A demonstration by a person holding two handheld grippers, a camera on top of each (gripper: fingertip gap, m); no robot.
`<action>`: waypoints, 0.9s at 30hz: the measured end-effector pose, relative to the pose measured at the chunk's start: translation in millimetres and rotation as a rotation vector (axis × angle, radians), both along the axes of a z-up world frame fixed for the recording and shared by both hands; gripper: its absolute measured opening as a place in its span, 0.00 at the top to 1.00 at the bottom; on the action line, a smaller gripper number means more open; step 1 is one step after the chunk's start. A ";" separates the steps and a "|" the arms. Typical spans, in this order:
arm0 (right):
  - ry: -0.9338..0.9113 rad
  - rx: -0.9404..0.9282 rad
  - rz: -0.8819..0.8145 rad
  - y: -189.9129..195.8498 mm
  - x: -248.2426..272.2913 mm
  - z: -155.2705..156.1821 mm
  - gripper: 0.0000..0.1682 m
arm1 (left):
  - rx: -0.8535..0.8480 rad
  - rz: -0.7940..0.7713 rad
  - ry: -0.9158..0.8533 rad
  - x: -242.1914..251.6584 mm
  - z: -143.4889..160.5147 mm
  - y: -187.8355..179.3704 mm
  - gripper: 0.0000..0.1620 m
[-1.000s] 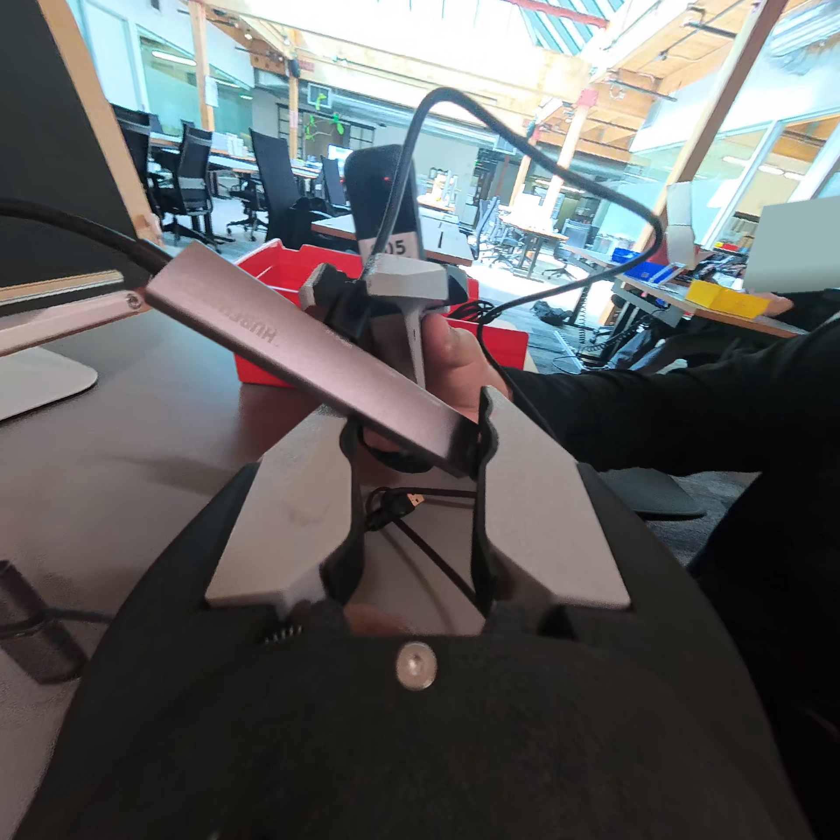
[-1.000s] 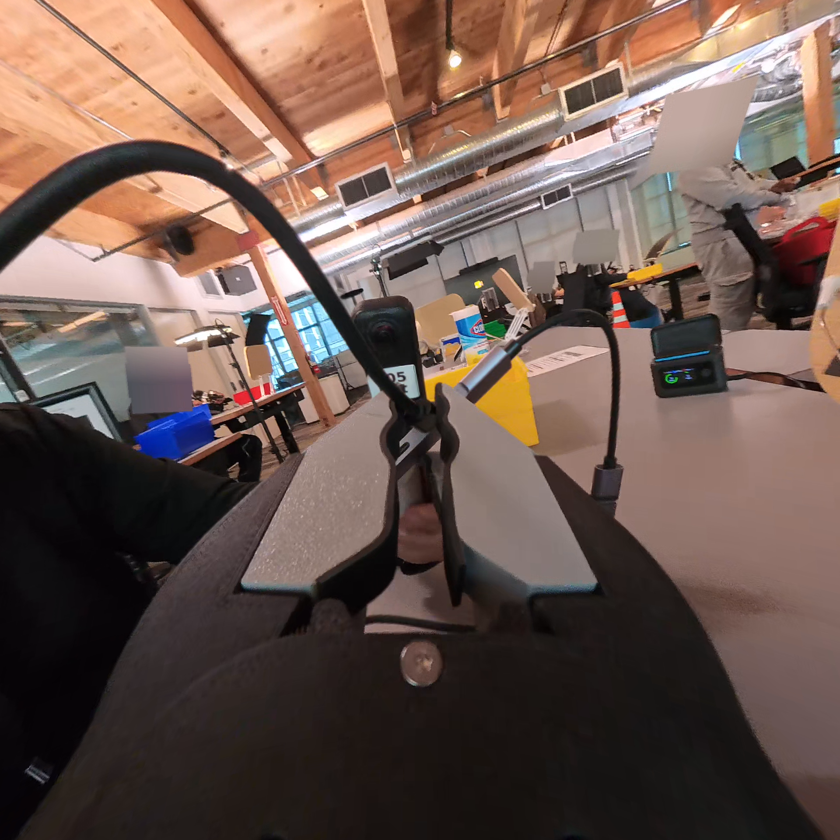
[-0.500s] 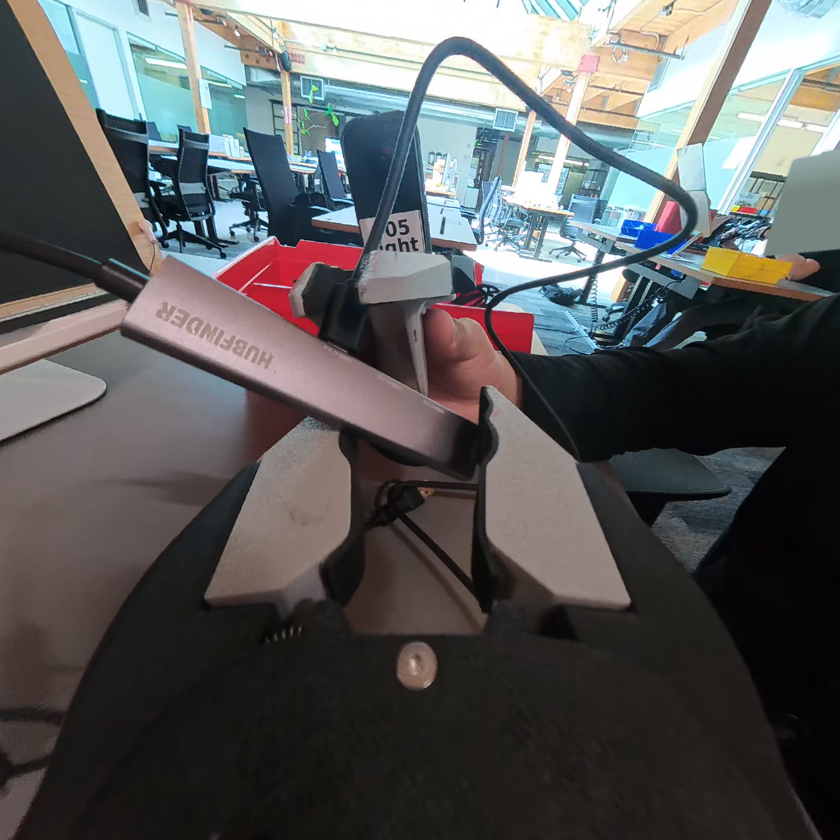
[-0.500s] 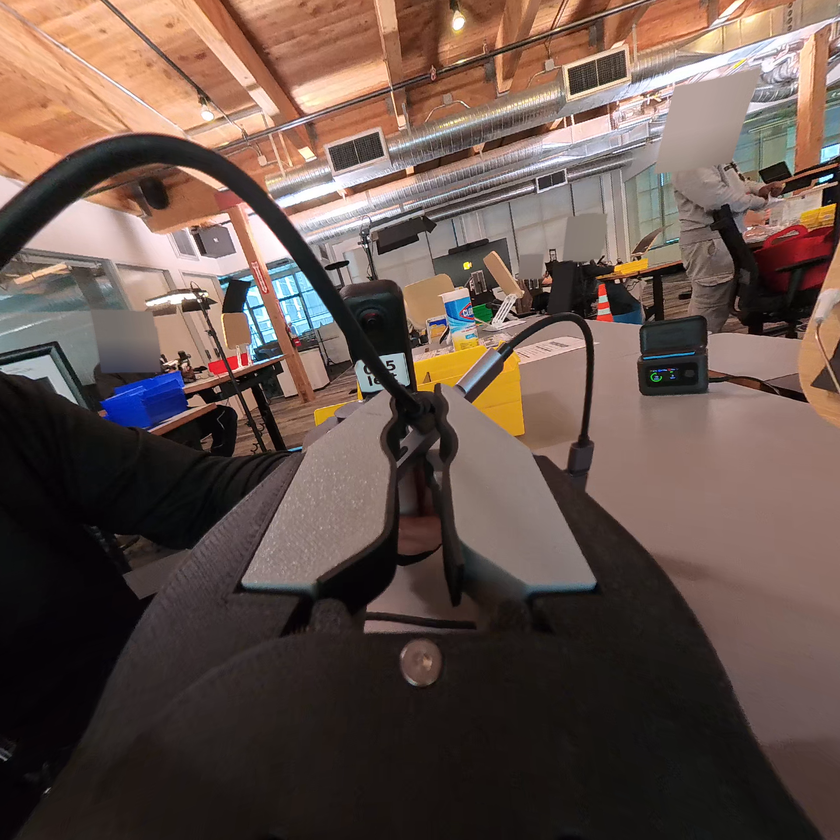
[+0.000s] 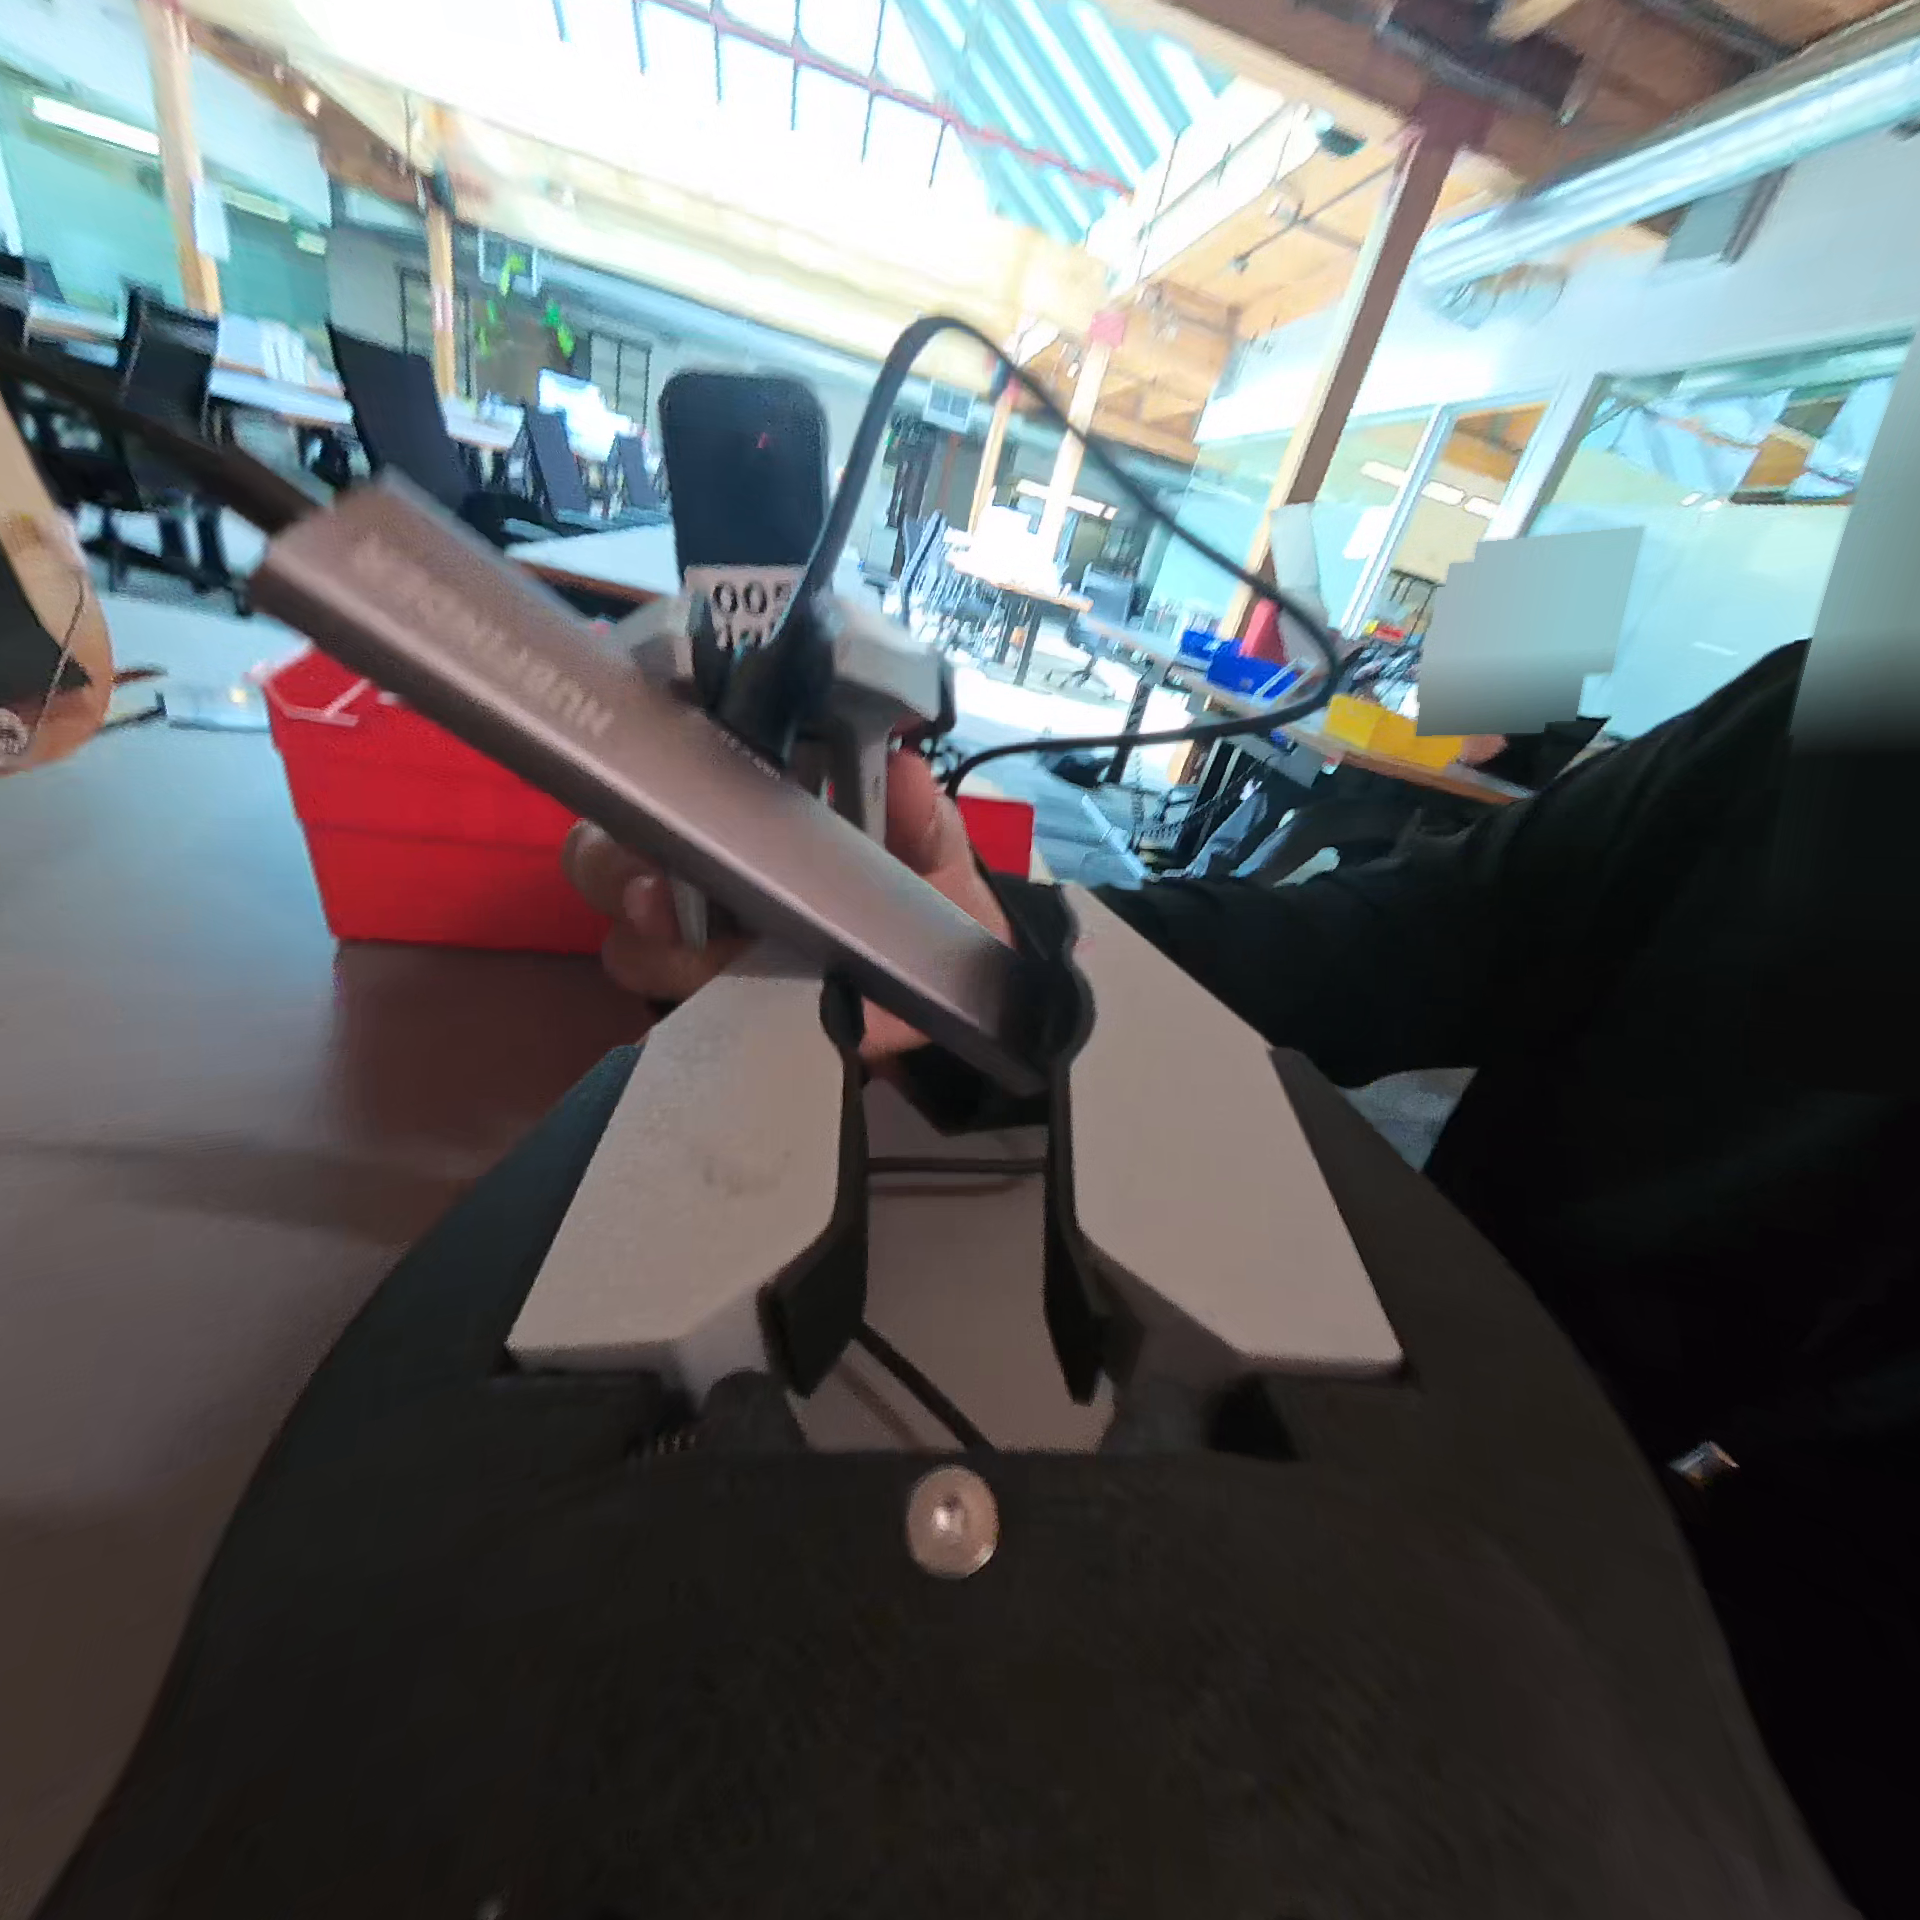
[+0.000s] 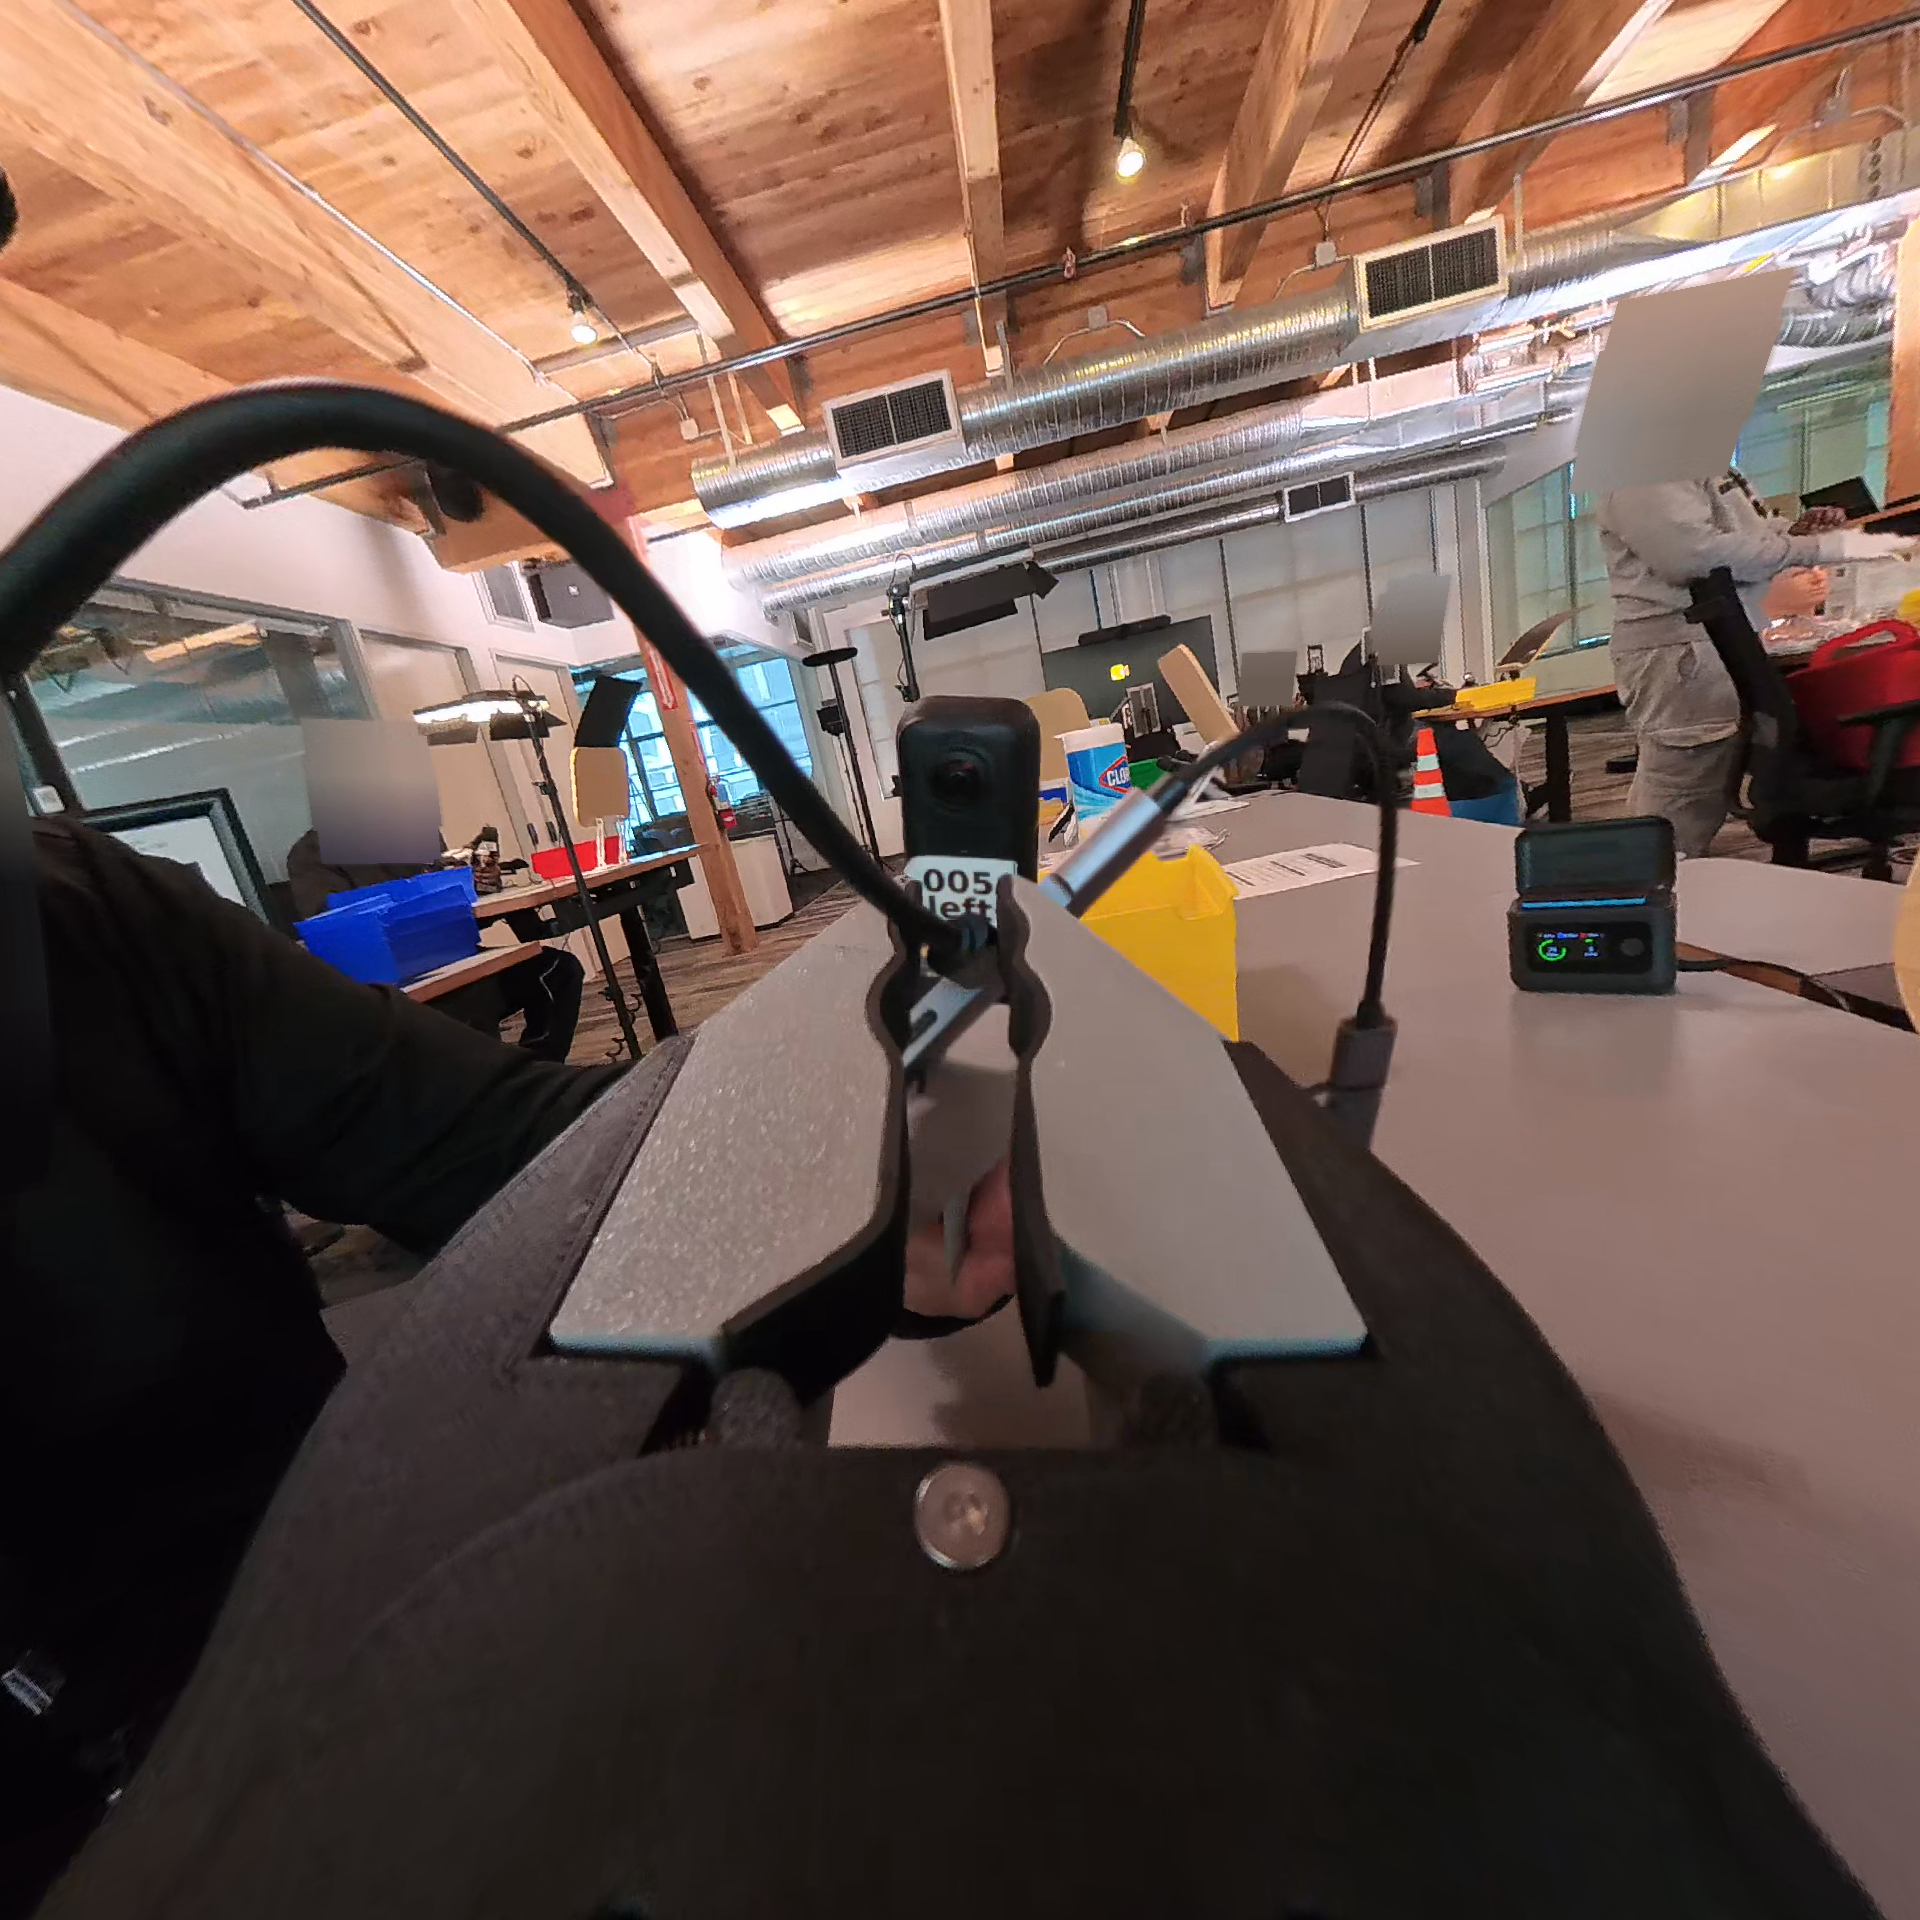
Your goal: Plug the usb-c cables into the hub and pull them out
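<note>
The left gripper (image 5: pixel 951 1013) clamps one end of a grey hub (image 5: pixel 623 748), tilted up and away. The right gripper (image 6: pixel 961 951) pinches a black usb-c cable (image 6: pixel 582 540) at the hub's edge. Beyond stands a red bin (image 5: pixel 416 831) on the table (image 5: pixel 156 1039).

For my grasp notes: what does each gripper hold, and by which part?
Left gripper clamps the hub at its near end. Right gripper pinches the black cable at its plug.
</note>
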State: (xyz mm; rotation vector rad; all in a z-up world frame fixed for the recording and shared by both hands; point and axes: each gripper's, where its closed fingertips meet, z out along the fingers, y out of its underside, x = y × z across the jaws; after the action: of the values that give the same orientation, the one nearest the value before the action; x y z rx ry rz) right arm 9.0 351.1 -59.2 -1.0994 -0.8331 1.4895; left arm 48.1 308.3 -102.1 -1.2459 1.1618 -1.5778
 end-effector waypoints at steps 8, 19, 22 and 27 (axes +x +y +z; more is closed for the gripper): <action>-0.119 0.121 0.004 -16.1 -17.8 -9.9 0.94 | 0.045 0.091 0.178 9.7 -34.4 15.7 0.93; -0.121 0.033 -0.042 -0.8 -12.1 -13.8 0.98 | 0.072 0.169 0.175 7.0 -31.6 27.8 0.96; -0.105 -0.026 -0.063 8.2 -9.9 -17.0 0.98 | 0.032 0.219 0.191 7.7 -34.2 37.1 0.97; -0.110 -0.067 -0.092 16.6 -9.7 -22.5 0.98 | -0.078 0.181 0.193 8.6 -37.8 38.1 0.97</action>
State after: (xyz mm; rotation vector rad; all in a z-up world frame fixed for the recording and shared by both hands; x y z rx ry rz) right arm -0.6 367.6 -81.7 -1.2622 -0.8023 1.3984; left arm 56.6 346.4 -139.8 -1.5378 1.0788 -1.4043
